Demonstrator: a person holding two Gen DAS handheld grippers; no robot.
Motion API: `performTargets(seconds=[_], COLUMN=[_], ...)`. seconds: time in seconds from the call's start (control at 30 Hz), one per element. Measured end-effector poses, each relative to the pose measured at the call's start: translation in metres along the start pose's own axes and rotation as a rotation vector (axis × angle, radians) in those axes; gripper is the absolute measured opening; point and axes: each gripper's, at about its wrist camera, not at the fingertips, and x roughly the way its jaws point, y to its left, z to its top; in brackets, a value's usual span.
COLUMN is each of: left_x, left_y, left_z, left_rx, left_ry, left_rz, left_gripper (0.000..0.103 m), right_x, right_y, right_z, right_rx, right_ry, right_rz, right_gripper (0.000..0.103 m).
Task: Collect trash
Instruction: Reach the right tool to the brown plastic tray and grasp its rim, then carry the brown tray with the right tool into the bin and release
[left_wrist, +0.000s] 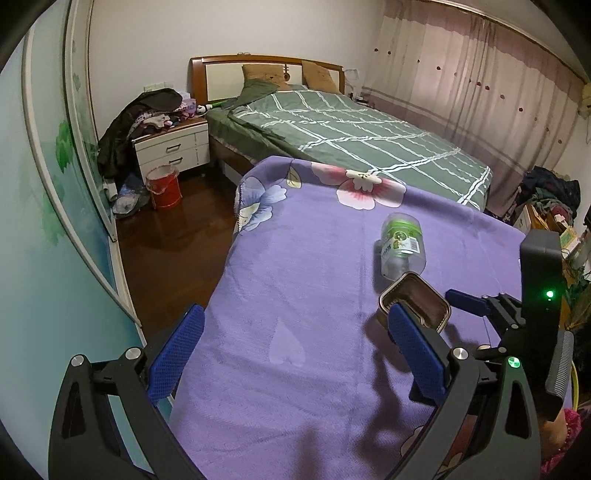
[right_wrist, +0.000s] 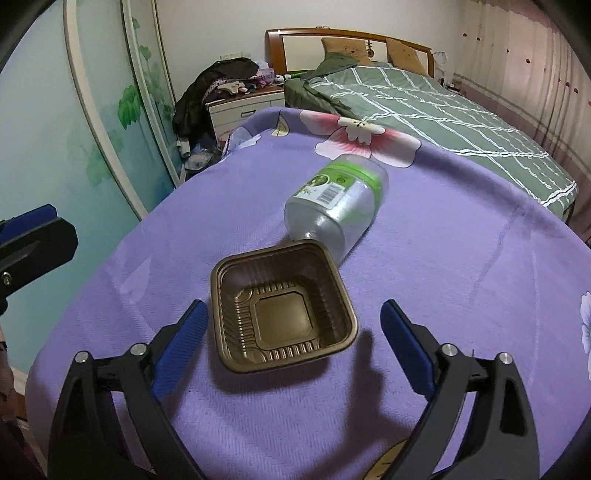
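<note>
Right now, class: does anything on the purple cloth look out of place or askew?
Yes. A clear plastic bottle with a green label lies on its side, its neck end against an empty brown plastic tray. Both are litter on the purple floral cloth; nothing looks spilled.

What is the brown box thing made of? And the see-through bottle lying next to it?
The brown tray looks like thin glossy plastic: it shines, has moulded ribs in its floor, and you can half see through its walls. The bottle looks like clear plastic with a green printed paper or film label; the purple cloth shows through it. Neither can be told for certain by sight alone.
</note>
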Motion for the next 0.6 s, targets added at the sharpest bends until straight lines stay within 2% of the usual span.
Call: performTargets(seconds=[0.07,0.33,0.6], left_x=[0.001,0.001,0.002], left_y=[-0.001,-0.014,-0.037], left_z=[0.0,0.002,0.004], left_rx=[0.004,0.03,0.073], left_ry=[0.002,-0.003,0.0], left_rz=[-0.005,-0.013,-0.036], left_gripper=[0.098,0.098,0.098], right_x=[0.001,-0.024,-0.077], right_y=[-0.003,-0.018,-0.069], right_z=[-0.001,-0.013,-0.068], right_rx=[0.018,0.059,0.185], right_ry=[0.012,0.003,0.015], right_rz=[0.014,0.004,-0.039], right_gripper=[0.069,0.068,0.068])
